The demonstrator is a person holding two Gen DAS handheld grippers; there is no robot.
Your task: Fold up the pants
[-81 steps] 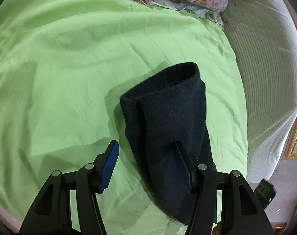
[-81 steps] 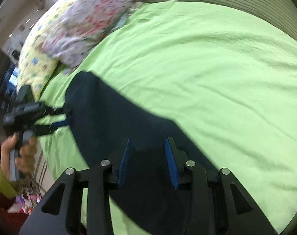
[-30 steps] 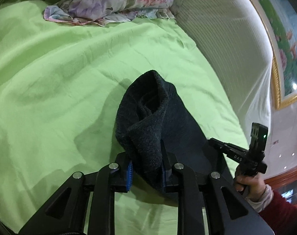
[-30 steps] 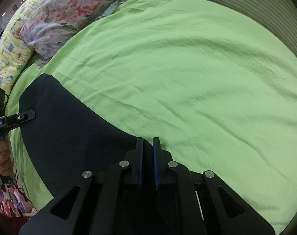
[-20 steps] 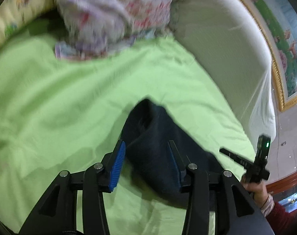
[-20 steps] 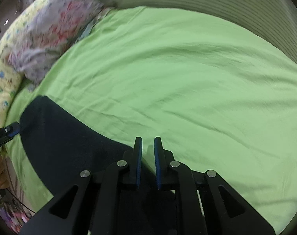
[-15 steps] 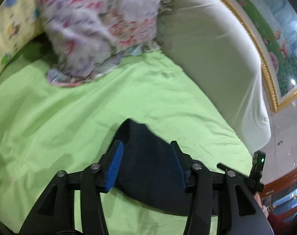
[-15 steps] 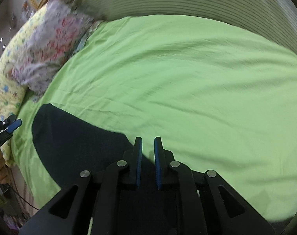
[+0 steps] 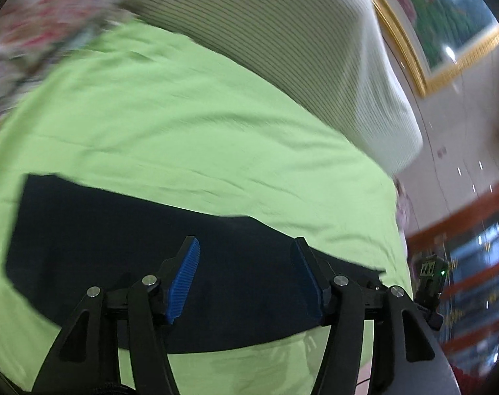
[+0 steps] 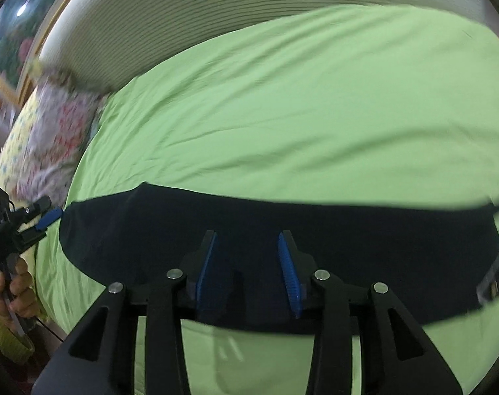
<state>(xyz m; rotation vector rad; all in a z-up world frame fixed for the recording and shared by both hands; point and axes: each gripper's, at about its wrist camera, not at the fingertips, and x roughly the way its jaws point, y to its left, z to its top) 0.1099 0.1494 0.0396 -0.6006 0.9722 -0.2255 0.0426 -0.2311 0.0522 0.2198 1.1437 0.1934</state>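
now flat on green sheet point(image 9: 183, 115), dark pants point(image 9: 101, 247) beneath both grippers' just-opened, empty fingers point(image 9: 183, 279)

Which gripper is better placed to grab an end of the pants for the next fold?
Probably left: in the right wrist view the left gripper sits open beside the dark pants' end, while the right gripper hovers open over their middle.

no readable text, labels or signs
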